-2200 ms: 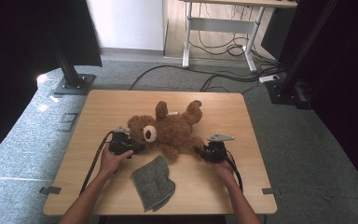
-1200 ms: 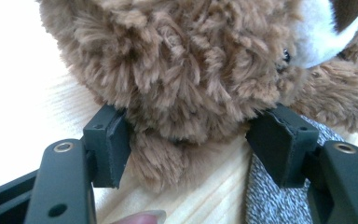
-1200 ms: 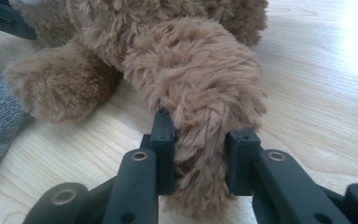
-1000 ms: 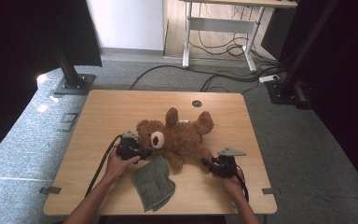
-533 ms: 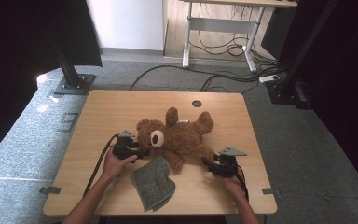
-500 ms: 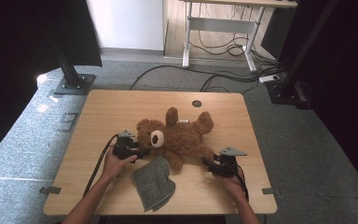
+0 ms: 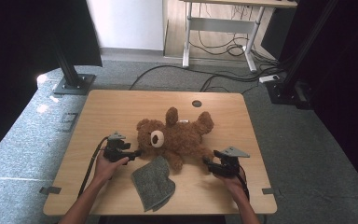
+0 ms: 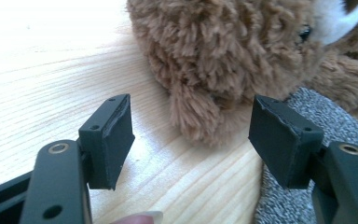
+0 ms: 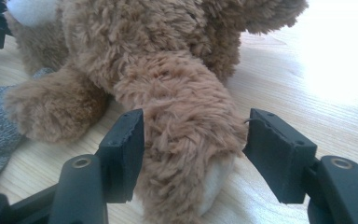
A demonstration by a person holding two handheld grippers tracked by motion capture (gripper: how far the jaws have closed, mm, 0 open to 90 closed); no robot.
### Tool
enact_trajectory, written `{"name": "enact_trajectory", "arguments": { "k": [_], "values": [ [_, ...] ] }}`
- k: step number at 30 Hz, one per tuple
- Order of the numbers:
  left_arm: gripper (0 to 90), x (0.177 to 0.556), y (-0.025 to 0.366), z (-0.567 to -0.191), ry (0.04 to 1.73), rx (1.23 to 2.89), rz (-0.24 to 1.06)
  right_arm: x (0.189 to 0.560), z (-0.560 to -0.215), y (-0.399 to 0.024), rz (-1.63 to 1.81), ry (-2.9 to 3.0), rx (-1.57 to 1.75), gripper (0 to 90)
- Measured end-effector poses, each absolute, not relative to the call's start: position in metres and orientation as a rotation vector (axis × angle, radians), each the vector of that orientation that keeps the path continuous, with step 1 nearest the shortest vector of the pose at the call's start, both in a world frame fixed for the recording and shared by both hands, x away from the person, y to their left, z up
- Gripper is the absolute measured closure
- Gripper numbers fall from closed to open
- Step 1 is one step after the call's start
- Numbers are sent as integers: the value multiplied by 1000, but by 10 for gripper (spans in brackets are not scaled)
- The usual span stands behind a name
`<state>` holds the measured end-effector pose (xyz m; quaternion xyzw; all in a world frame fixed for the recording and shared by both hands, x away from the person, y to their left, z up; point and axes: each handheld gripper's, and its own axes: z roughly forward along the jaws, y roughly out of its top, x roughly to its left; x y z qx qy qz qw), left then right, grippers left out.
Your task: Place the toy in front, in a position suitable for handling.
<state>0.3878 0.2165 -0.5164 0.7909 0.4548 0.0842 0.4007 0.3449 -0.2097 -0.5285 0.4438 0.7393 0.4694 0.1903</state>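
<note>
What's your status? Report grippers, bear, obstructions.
Left gripper open, just short of the teddy bear head. Right gripper jaws just opened, bear's leg loose between them. Grey cloth beside bear; nothing blocking.

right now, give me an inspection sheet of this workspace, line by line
surface: light wooden table, with a round hole near its far edge
job's things: brown teddy bear lying on the table; grey cloth flat beside it, nearer the person
clutter: nothing seen
grippers: left gripper open, apart from the bear's head; right gripper jaws have just been opening, the bear's leg between them, pads barely off the fur
cables: a black cable trails from the left gripper; more cables lie on the floor beyond the table
surroundings: grey carpet, two black stand bases, a white desk frame behind
</note>
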Motion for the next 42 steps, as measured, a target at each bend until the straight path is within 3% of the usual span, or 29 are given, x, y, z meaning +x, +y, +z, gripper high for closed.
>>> {"name": "enact_trajectory", "arguments": {
  "k": [12, 30, 37, 42],
  "values": [
    [240, 350, 197, -523, 1088, 2084, 141, 348, -529, -208, 1329, 2076, 1263, 371],
    [219, 337, 164, -537, 1037, 2168, 121, 350, -530, -208, 1329, 2076, 1272, 372],
    [301, 327, 151, -539, 979, 2228, 257, 350, -530, -209, 1328, 2074, 1270, 374],
    [364, 325, 151, -540, 959, 2229, 280, 351, -531, -210, 1326, 2072, 1275, 376]
  ]
}}
